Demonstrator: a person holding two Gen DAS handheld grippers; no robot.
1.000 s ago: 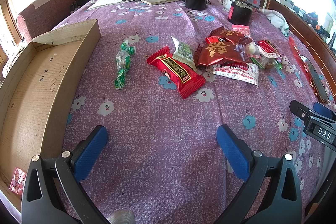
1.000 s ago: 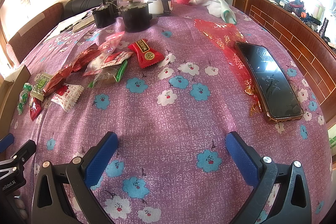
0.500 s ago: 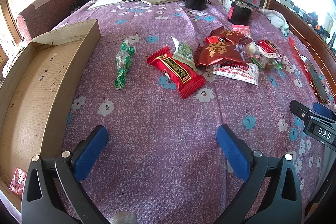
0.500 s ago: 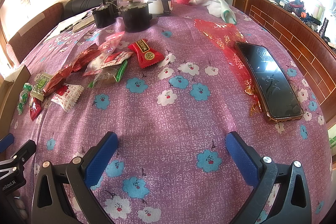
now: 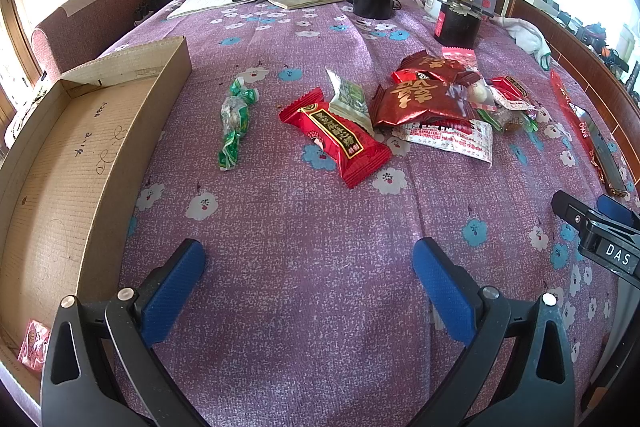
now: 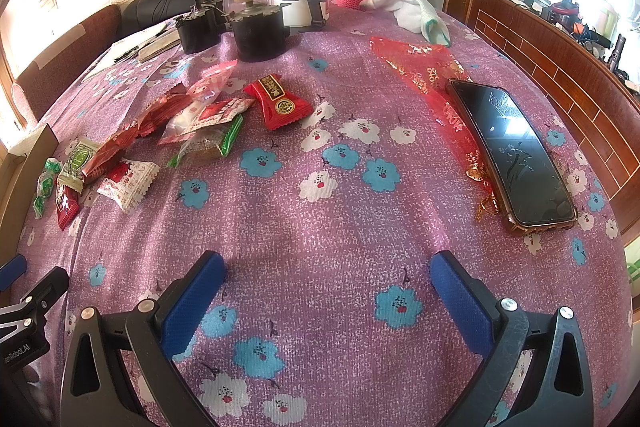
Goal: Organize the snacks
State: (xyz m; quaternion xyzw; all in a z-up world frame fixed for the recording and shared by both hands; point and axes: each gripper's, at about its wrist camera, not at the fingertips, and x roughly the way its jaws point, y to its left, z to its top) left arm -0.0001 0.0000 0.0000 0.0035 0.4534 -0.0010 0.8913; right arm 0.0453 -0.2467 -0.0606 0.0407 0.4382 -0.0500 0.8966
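Left wrist view: the left gripper [image 5: 308, 267] hangs wide open and empty over the tablecloth [image 5: 304, 307]; the snacks [image 5: 404, 111] lie ahead in a loose pile, several overlapping so lower wrappers are partly hidden; the box [image 5: 72, 163] at left is cut off by the frame, a pink packet [image 5: 34, 345] in its near corner.

Right wrist view: the right gripper [image 6: 328, 267] is likewise spread wide, holding nothing; the snacks [image 6: 192, 123] sit far left; a phone [image 6: 516, 151] covers part of a red bag [image 6: 424, 67].

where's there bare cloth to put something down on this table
Free: the tablecloth between the cardboard box and the snack pile, and the patch between the pile and the phone. Crowded: the pile itself and the far edge with the black jars.
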